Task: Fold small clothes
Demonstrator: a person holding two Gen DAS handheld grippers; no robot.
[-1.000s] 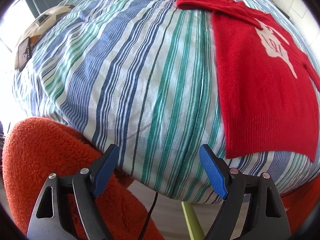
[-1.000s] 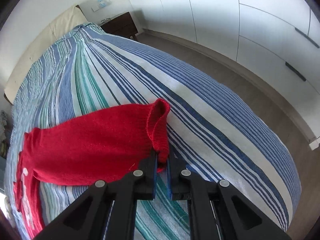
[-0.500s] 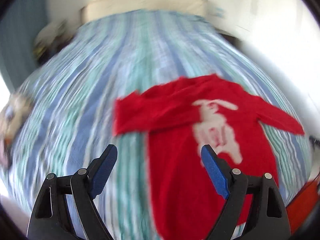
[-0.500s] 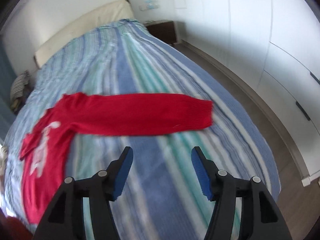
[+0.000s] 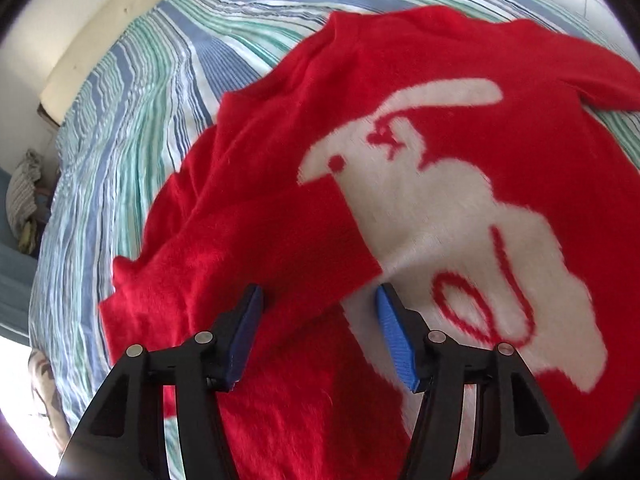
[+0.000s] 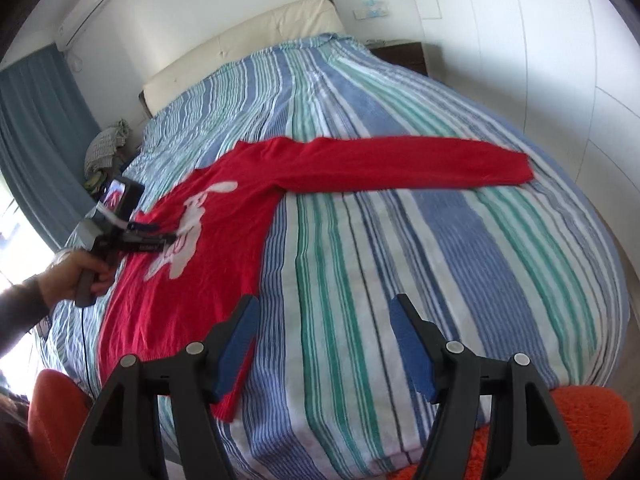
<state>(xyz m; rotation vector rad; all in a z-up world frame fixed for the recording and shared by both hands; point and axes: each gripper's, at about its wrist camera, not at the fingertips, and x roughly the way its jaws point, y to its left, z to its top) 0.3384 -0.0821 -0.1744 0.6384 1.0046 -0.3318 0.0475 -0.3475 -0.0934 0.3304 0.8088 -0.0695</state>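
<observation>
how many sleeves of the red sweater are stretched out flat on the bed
1. The right-hand sleeve lies straight across the striped bedspread. The other sleeve is folded over the sweater front, under the closing left gripper.

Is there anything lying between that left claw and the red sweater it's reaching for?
Nothing visible. The left gripper is right over the red sweater, its jaws closing around a folded sleeve, with no other thing on the striped bedspread there.

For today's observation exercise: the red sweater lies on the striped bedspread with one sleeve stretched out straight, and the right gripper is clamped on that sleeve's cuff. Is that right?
Not quite. The right gripper is open, jaws opening over the striped bedspread, apart from the cuff. The right wrist view shows it. The red sweater otherwise lies as described.
</observation>
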